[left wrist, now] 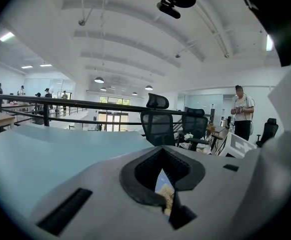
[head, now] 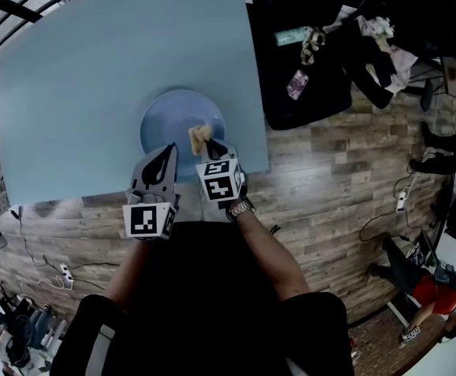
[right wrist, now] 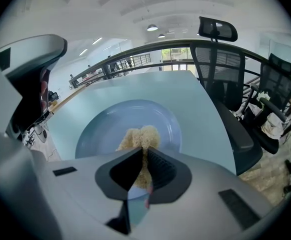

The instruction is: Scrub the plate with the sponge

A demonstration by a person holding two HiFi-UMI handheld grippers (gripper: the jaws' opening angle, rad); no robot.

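A round blue plate [head: 173, 112] lies near the front edge of the light blue table [head: 87, 61]. My right gripper [head: 211, 146] is shut on a tan sponge [head: 199, 136], which it holds against the plate's near right part. In the right gripper view the sponge [right wrist: 140, 135] sticks out past the jaws onto the plate [right wrist: 118, 119]. My left gripper [head: 168, 153] sits at the plate's near rim with its jaws closed, apparently pinching the rim. In the left gripper view, only a blue sliver of plate [left wrist: 162, 180] and a bit of sponge [left wrist: 169, 198] show between the pads.
The table's right edge [head: 259, 108] runs close beside the plate. Black office chairs [head: 306, 77] with clutter stand right of it on the wooden floor [head: 330, 178]. A person [left wrist: 242, 115] stands far off. Cables lie on the floor [head: 44, 265].
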